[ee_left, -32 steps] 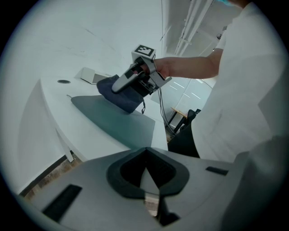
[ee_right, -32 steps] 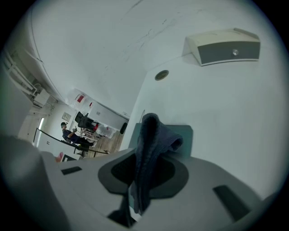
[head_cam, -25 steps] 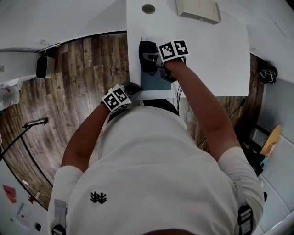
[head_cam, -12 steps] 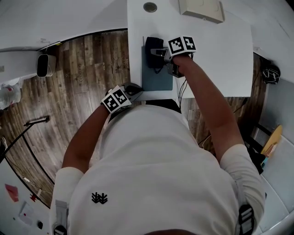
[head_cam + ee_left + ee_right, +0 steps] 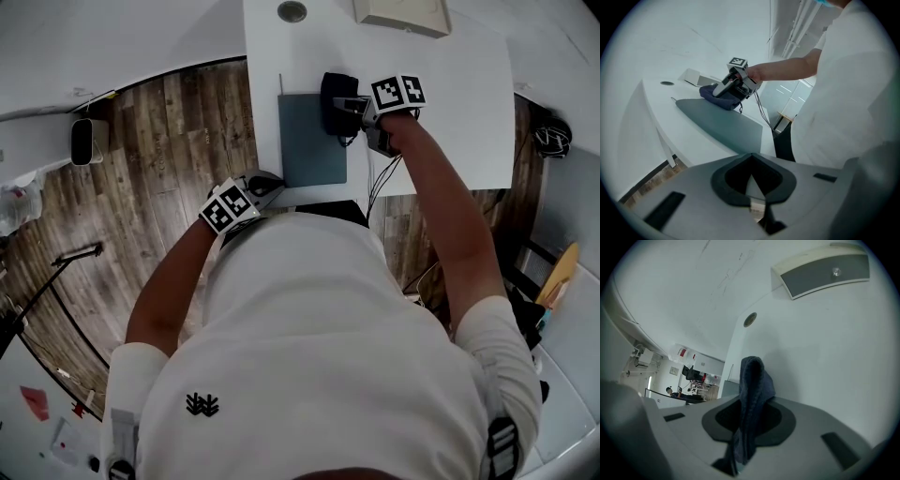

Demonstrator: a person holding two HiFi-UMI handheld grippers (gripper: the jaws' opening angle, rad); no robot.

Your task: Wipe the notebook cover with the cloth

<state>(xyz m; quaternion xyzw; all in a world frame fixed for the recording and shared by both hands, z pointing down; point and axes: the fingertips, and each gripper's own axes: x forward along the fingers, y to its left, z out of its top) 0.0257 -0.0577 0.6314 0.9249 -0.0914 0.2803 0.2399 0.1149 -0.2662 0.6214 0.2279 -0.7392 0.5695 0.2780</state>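
A grey-teal notebook (image 5: 311, 141) lies flat near the white table's (image 5: 450, 122) left front corner. A dark blue cloth (image 5: 336, 101) rests on its far right corner, partly over the table. My right gripper (image 5: 347, 105) is shut on the cloth, which stands bunched between its jaws in the right gripper view (image 5: 752, 394). My left gripper (image 5: 269, 184) hovers by the table's front edge, just short of the notebook, jaws shut with nothing in them. The left gripper view shows the notebook (image 5: 722, 123), the cloth (image 5: 716, 96) and the right gripper (image 5: 730, 87) beyond.
A beige flat box (image 5: 403, 17) sits at the table's far side, and a round cable hole (image 5: 292, 11) lies left of it. Cables (image 5: 380, 183) hang off the front edge. Wooden floor (image 5: 169, 159) lies left of the table.
My right gripper has dragged the cloth rightwards across the notebook's far end, from its left part to its right corner. The left gripper has stayed by the front edge.
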